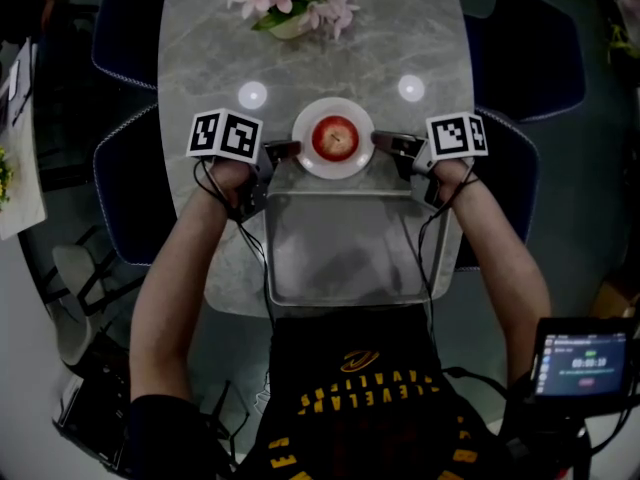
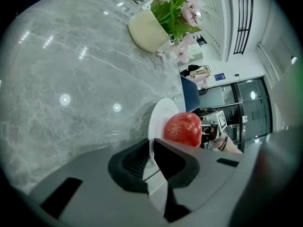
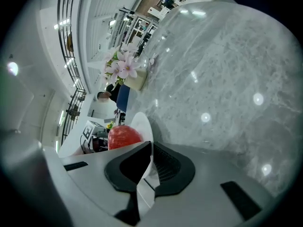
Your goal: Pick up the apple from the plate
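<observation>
— We make out a black shirt (image 1: 355,388) with yellow lettering across it.
— Yes, and we see grey bodies and black pads on the left gripper (image 1: 283,150) and right gripper (image 1: 385,141), white marker cubes (image 1: 225,134), thin black cables (image 1: 264,268).

Surface finish: polished stone, glazed white ware, dull metal, matt plastic.

Table (image 1: 200,58): grey veined stone look, polished, with ceiling lights mirrored in it. Plate (image 1: 306,154): white, smooth, glossy glaze. Apple (image 1: 335,138): red skin, smooth, with a slight sheen. Tray (image 1: 345,253): grey sheet metal, dull satin finish. Left tool (image 2: 151,148) and right tool (image 3: 150,148): grey matt plastic bodies; black pads (image 2: 134,164), rubber-like, with ribbed faces. Vase (image 2: 147,32): cream, smooth, matt.
</observation>
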{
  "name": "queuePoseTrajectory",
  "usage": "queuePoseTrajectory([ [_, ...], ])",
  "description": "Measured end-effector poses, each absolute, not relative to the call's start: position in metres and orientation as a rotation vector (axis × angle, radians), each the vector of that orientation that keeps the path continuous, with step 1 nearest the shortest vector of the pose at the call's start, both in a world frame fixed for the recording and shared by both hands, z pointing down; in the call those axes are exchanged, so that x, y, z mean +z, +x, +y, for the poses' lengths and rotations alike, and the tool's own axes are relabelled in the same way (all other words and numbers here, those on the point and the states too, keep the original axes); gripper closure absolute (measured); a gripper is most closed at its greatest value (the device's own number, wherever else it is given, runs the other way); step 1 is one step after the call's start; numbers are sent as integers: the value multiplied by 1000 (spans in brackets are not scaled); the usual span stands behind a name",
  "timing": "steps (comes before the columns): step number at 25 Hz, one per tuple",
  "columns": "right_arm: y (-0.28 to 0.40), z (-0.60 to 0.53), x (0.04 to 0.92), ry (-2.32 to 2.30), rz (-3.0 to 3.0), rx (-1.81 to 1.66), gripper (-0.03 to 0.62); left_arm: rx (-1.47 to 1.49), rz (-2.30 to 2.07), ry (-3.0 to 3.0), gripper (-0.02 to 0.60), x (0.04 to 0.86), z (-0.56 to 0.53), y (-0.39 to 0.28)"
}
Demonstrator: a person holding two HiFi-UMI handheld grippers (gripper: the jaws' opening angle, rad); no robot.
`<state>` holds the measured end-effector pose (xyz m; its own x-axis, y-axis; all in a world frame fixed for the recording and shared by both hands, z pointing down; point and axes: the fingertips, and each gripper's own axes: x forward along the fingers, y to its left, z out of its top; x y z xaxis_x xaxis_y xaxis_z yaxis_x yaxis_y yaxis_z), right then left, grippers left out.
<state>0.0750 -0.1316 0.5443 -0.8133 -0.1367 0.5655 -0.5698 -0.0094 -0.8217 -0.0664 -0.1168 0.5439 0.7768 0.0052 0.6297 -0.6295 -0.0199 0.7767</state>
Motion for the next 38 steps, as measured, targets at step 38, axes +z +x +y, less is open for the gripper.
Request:
queuePoseTrajectory([
  [38,72,-134,555,703,-1995,1817,565,535,-568,1551,547,555,-117,-67],
])
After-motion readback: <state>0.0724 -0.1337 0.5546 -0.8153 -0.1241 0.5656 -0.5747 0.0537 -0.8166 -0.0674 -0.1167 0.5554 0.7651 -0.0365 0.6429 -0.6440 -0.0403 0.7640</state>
